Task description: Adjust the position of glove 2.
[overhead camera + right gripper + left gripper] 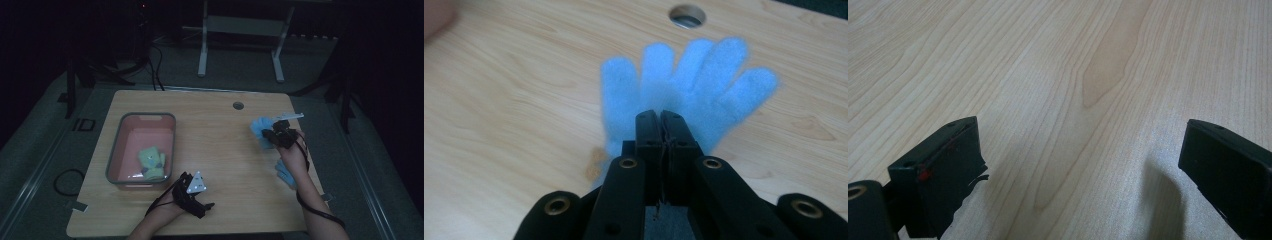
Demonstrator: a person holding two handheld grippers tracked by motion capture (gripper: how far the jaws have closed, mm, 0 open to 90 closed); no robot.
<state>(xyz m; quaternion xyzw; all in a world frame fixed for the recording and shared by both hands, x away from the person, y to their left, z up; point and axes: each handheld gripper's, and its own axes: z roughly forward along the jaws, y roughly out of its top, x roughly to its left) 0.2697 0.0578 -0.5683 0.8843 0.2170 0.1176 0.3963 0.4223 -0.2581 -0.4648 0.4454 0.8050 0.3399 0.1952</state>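
Observation:
My right gripper [272, 134] is lifted above the right side of the wooden table [220, 145] and is shut on a light blue glove [260, 129]. In the right gripper view the jaws are pressed together at the gripper's tip [661, 117], and the blue glove [694, 85] spreads its fingers just beyond them. A second blue glove [286, 172] lies on the table beside the right forearm. My left gripper [200, 192] rests near the front edge, open, with bare wood between its jaws [1083, 130].
A grey-rimmed pink bin [115, 150] stands at the left of the table with green gloves [152, 161] in it. A round cable hole [238, 105] sits near the table's far edge. A white frame stands on the floor behind.

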